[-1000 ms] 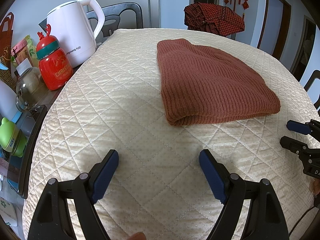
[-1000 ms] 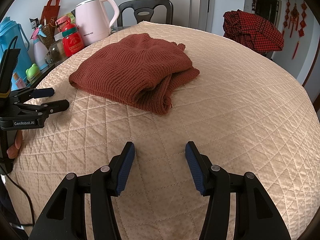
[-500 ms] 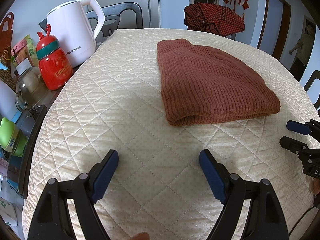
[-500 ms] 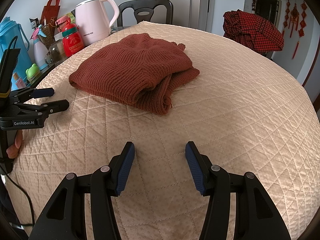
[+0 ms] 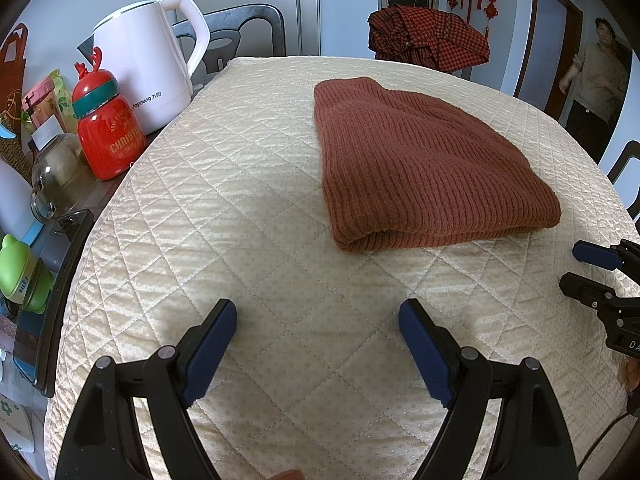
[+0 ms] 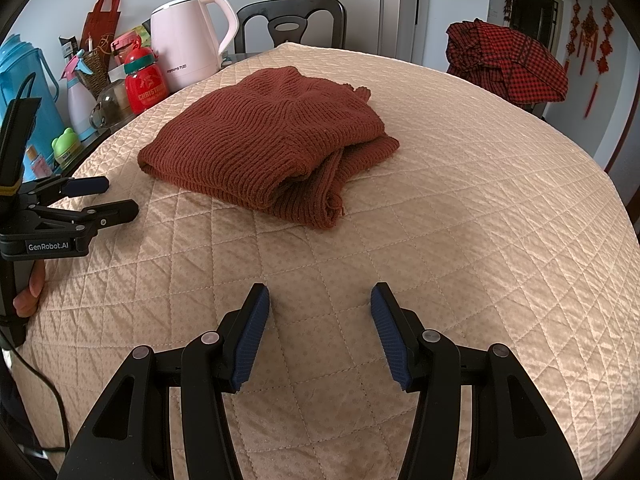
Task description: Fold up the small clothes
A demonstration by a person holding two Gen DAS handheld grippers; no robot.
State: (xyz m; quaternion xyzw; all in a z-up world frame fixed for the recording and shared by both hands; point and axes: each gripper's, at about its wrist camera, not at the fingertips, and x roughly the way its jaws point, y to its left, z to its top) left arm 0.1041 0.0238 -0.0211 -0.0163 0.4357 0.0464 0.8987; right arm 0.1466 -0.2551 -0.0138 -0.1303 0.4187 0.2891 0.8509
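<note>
A rust-brown knitted garment (image 5: 420, 168) lies folded in a thick rectangle on the cream quilted table cover (image 5: 240, 184). It also shows in the right wrist view (image 6: 276, 140), with a loose layered edge at its near right corner. My left gripper (image 5: 318, 316) is open and empty, low over the cover in front of the garment. My right gripper (image 6: 320, 300) is open and empty, also short of the garment. Each gripper shows in the other's view, the right one (image 5: 588, 268) and the left one (image 6: 104, 198), both clear of the cloth.
A white kettle (image 5: 148, 60), a red Christmas bottle (image 5: 106, 124), a glass jar (image 5: 54, 172) and a green frog cup (image 5: 24, 276) crowd the left table edge. A red checked cloth (image 5: 428, 40) hangs over a far chair. A person (image 5: 596, 80) stands in the doorway.
Both grippers and the garment have stayed where they were. A person has come into view in the doorway at the far right.
</note>
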